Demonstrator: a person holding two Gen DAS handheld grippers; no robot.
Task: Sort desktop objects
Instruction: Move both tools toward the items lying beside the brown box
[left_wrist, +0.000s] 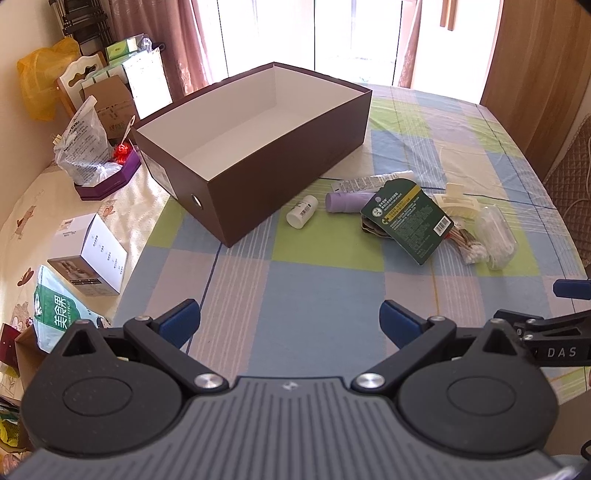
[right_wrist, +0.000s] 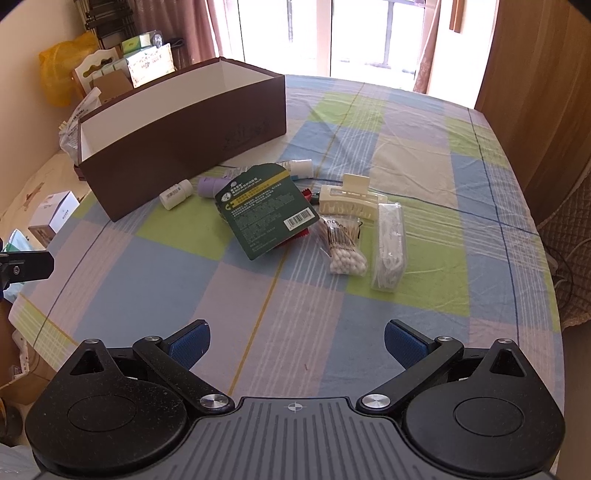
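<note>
Lying ahead of both claws on the checked tablecloth (right_wrist: 303, 295), the small things are sitting in a loose cluster just right of the open brown box (left_wrist: 258, 147), whose white inside is showing nothing in the part visible. Going left to right in the right wrist view: a small white bottle (right_wrist: 176, 193) is lying on its side just beside the box wall, then a lilac tube (right_wrist: 207, 185), a green blister card (right_wrist: 264, 212) tilted over something red, a cream hair claw clip (right_wrist: 351, 201), a bag of cotton swabs (right_wrist: 345, 245) and a clear packet of white sticks (right_wrist: 389, 247), the last two running their long axes toward the camera.

The left gripper (left_wrist: 290, 321) is hovering with its blue pads spread wide, holding nothing, the bottle nearly straight ahead of it and the box ahead to its left. The right gripper (right_wrist: 297, 345) is likewise gaping wide and empty, well apart from the cluster, with the swabs and stick packet ahead and slightly right, so it is looking the nearer one for those.
</note>
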